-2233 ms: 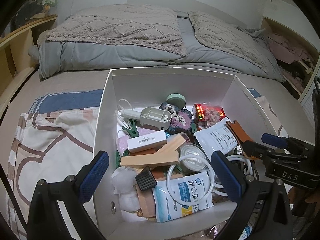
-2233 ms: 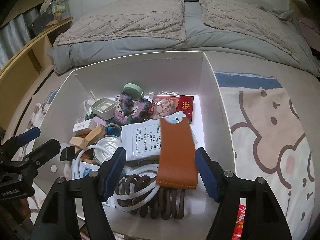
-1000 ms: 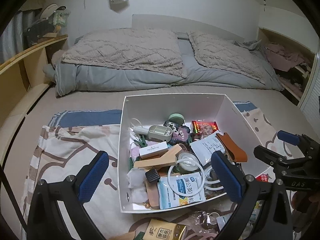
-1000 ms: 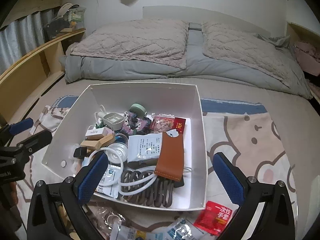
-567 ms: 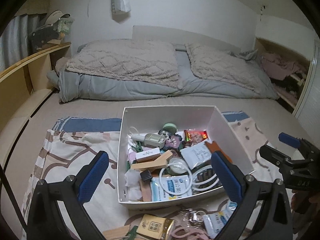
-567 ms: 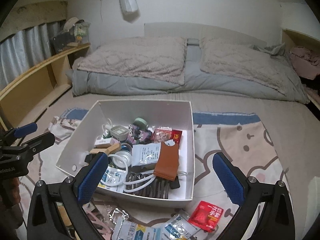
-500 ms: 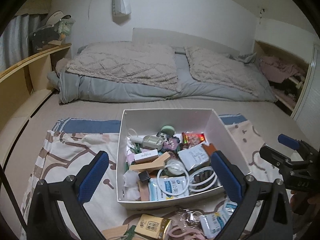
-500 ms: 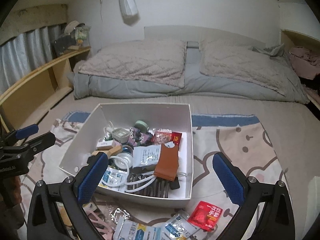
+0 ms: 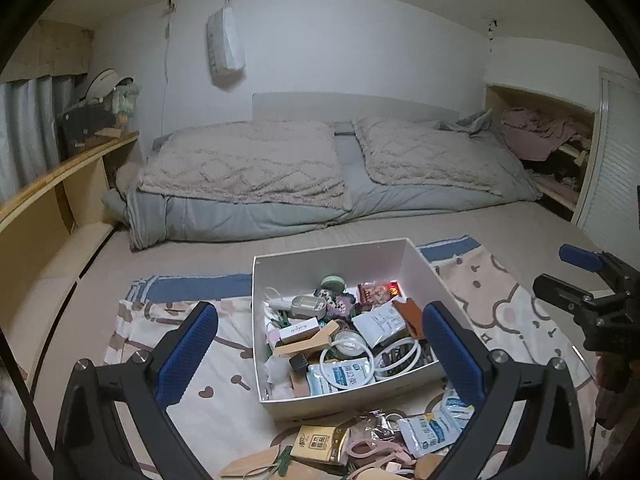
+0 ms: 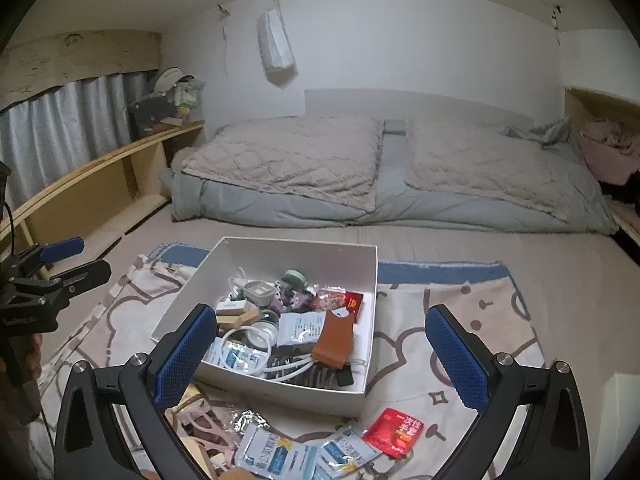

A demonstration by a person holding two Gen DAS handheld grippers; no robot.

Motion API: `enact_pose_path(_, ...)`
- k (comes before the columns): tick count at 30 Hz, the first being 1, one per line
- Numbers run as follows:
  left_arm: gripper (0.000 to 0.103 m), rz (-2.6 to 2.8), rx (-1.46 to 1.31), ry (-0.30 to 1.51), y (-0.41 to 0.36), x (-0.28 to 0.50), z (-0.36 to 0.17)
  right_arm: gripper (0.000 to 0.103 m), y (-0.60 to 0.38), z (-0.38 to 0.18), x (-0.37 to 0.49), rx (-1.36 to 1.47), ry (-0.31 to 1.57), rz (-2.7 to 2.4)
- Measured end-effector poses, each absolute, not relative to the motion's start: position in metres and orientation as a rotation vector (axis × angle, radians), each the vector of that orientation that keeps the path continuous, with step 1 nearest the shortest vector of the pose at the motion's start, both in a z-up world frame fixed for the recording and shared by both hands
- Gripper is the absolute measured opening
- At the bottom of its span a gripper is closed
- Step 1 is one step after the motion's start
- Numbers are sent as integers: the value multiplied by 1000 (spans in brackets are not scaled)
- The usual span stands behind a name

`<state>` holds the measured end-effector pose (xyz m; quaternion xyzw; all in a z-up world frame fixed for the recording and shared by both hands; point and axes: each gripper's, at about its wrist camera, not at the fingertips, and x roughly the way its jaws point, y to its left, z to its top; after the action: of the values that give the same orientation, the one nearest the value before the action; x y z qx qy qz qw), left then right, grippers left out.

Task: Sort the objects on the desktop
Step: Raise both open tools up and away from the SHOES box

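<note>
both grippers held up above a bed, jaws spread wide, nothing between them. left gripper point(image 9: 320, 356) sits over a white box point(image 9: 420, 256); right gripper point(image 10: 320, 356) sits over the same box w/ its right finger out past the box's right wall. each gripper shows at the edge of the other's view.

box rests on a cartoon-print sheet point(image 10: 460, 304) w/ a blue edge, laid on the bed. box is crowded: brown leather pouch point(image 10: 334, 340) lying on top of a white paper packet point(image 10: 300, 326), white cable loop point(image 9: 347, 350) near the front, wooden block point(image 9: 304, 344), small white carton point(image 9: 298, 330), green round lid point(image 9: 333, 282) toward the back wall, red snack packet point(image 10: 352, 302) by the right wall, dark ribbed thing under the cable, can't tell what it is.

still outside the box, just in front of it on the sheet: red sachet point(image 10: 398, 432), blue & white sachets point(image 10: 276, 456), gold box point(image 9: 318, 446), pink straps point(image 10: 204, 432), a wooden piece at the very bottom, partly cut off.

further back: grey duvet point(image 9: 248, 216) w/ beige quilted covers point(image 9: 244, 164), white pouch hanging on the wall point(image 9: 224, 50), wooden shelf point(image 10: 120, 164) along the left side.
</note>
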<state>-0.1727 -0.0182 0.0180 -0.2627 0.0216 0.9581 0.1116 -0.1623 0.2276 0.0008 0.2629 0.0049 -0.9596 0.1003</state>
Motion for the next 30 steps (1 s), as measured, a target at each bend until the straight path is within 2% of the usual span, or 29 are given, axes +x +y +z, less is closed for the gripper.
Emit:
enact_pose_path(6, 103, 2820, -707, 76, -26, -150, 35, 103, 229, 15, -146, 711, 25, -2822)
enact_pose_path(15, 103, 2860, -654, 113, -50, -123, 29, 103, 217, 25, -125, 650, 65, -2782)
enact_pose_path(20, 103, 2868, -653, 67, -67, -115, 10, 103, 222, 11, -112, 641, 109, -2763)
enact_pose_path(30, 103, 2843, -675, -28, -84, -104, -39, 103, 260, -39, -104, 657, 6, -2766)
